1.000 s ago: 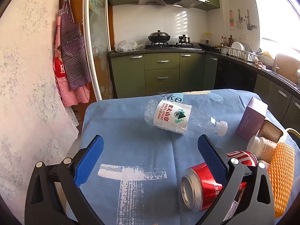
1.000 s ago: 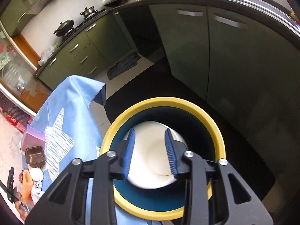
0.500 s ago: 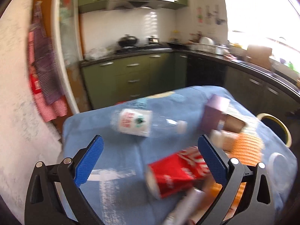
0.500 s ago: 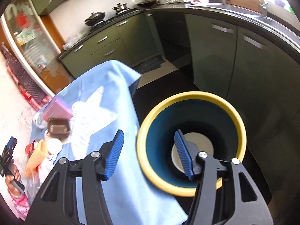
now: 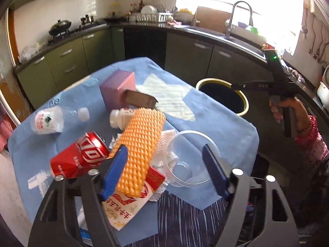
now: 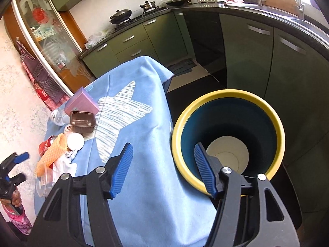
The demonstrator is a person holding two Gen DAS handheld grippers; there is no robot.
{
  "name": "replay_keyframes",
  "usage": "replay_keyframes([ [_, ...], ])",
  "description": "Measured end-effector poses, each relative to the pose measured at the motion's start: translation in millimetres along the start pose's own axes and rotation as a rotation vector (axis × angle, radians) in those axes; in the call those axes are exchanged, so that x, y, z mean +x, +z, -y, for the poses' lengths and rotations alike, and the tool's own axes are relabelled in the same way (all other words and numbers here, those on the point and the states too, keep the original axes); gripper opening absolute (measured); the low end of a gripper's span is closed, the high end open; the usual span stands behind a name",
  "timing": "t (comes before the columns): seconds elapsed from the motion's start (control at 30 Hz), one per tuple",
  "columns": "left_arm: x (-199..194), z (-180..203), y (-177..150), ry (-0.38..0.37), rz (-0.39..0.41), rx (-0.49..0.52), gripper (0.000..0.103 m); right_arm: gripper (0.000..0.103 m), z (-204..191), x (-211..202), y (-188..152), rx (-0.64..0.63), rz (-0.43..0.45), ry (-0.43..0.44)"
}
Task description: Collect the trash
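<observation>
Right wrist view: one white lid (image 6: 227, 154) is already seen in the yellow-rimmed bin (image 6: 226, 94), right gripper (image 6: 163, 169) opening, empty. At nine o'clock, the trash pile (image 6: 61, 144) is left; left gripper (image 5: 165, 169) closing, nothing clamped yet.

Yellow-rimmed dark-blue round bin (image 6: 276, 127) stands upright beside the cloth-covered desk (image 5: 216, 121); a white round disc (image 6: 228, 154) lies flat at its bottom. On the desk: red dented soda can (image 5: 82, 154) on its side, orange bumpy foam sleeve (image 5: 139, 142), clear plastic bowl (image 5: 187, 158), clear water bottle (image 5: 53, 119) lying down.
</observation>
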State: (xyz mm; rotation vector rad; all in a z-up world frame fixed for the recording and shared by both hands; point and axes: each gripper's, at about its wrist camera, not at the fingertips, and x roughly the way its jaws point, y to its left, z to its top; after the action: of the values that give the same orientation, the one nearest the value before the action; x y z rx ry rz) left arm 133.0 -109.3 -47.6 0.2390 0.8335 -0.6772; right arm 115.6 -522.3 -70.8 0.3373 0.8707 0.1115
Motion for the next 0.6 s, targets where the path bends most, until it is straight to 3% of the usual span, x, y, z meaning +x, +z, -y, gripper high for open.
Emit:
replay_keyframes([
  [0.23,23.5,4.6,-1.6,-0.044,-0.088,-0.005,0.043,0.064,5.0,-11.4,-11.1,-0.002,0.018,0.021],
  [0.3,29.3,7.2,-0.5,-0.037,-0.109,0.001,0.038,0.064,7.1,-12.7,-12.1,-0.002,0.02,0.023],
  [0.5,42.9,9.3,-0.6,-0.008,-0.164,0.002,0.008,0.065,11.1,-12.5,-15.8,0.001,0.02,0.034],
  [0.6,42.3,11.4,-0.3,0.004,-0.158,0.012,0.008,0.065,14.2,-12.2,-16.8,0.007,0.019,0.037],
])
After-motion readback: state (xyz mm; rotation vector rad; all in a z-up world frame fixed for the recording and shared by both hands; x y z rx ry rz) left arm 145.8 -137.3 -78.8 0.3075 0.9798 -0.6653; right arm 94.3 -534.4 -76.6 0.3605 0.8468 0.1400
